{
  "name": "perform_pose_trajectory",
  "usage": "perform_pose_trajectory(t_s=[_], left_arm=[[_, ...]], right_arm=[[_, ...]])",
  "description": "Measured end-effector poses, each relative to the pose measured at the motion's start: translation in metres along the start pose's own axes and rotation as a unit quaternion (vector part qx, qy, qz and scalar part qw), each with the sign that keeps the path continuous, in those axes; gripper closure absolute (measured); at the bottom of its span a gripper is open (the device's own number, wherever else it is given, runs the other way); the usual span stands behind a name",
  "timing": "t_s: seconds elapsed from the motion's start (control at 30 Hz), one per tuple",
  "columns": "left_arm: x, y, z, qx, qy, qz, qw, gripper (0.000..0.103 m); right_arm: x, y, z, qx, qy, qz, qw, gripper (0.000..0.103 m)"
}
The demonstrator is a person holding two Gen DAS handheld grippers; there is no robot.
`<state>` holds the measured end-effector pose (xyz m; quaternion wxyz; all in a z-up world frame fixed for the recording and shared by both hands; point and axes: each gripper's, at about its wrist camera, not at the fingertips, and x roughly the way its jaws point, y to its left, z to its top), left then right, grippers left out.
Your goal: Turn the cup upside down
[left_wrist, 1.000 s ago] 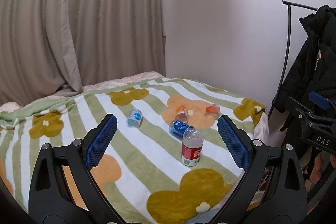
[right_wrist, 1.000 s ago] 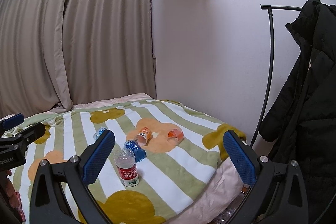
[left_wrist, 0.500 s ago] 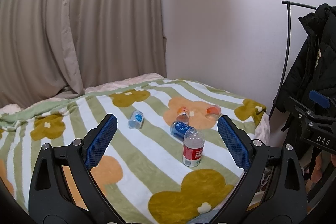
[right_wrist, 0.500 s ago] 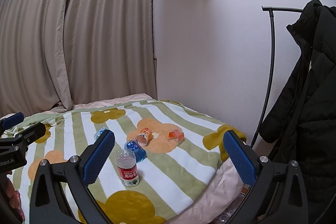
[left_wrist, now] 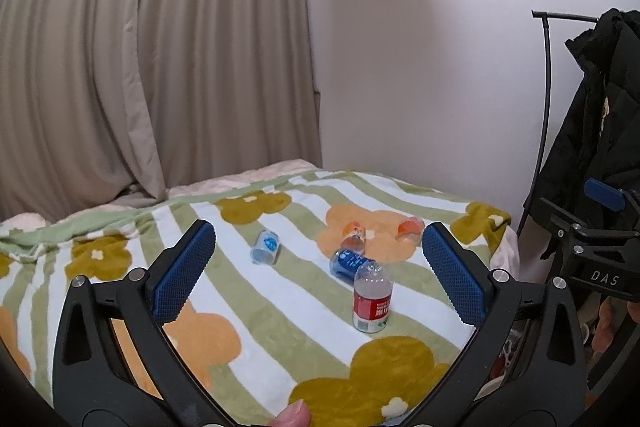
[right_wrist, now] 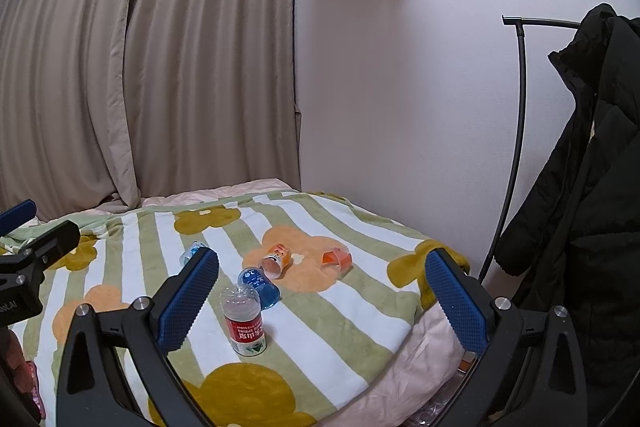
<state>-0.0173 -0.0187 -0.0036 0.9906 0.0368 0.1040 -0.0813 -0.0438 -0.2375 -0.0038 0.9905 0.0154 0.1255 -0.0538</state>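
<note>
Left wrist view looks along the left gripper (left_wrist: 318, 257), whose blue-padded fingers (left_wrist: 182, 269) stand spread wide with nothing between them. It hangs above the near edge of a bed covered by a striped flower-print blanket (left_wrist: 248, 307). Well ahead of the fingertips, several small things lie on the blanket. A pale blue cup (left_wrist: 265, 247) lies on its side, just past the left finger's tip. A dark blue cup (left_wrist: 347, 262) also lies on its side, touching or nearly touching a red-labelled bottle (left_wrist: 372, 297) that stands inverted in front of it. Beyond these, an orange printed cup (left_wrist: 354, 233) and an orange translucent cup (left_wrist: 410, 228) lie tipped over on an orange flower, close to the right finger's tip. A fingertip (left_wrist: 290, 417) of the person shows at the bottom edge.

In the right wrist view, the right gripper (right_wrist: 320, 283) is likewise wide open and empty, held back from the bed. The bottle (right_wrist: 243, 319) sits just beside its left finger, the dark blue cup (right_wrist: 260, 285) behind it, and the orange cups (right_wrist: 276, 261) farther on. A black coat (right_wrist: 580, 207) hangs on a rack to the right.
</note>
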Motion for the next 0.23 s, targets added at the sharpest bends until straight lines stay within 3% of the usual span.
perform_pose_trajectory(t_s=[0.23], left_arm=[[-0.0015,-0.002,0.0014,0.003,-0.005,0.005,1.0,0.0]], right_arm=[[0.0,0.0021,0.0002,-0.001,0.0,0.001,1.0,0.0]])
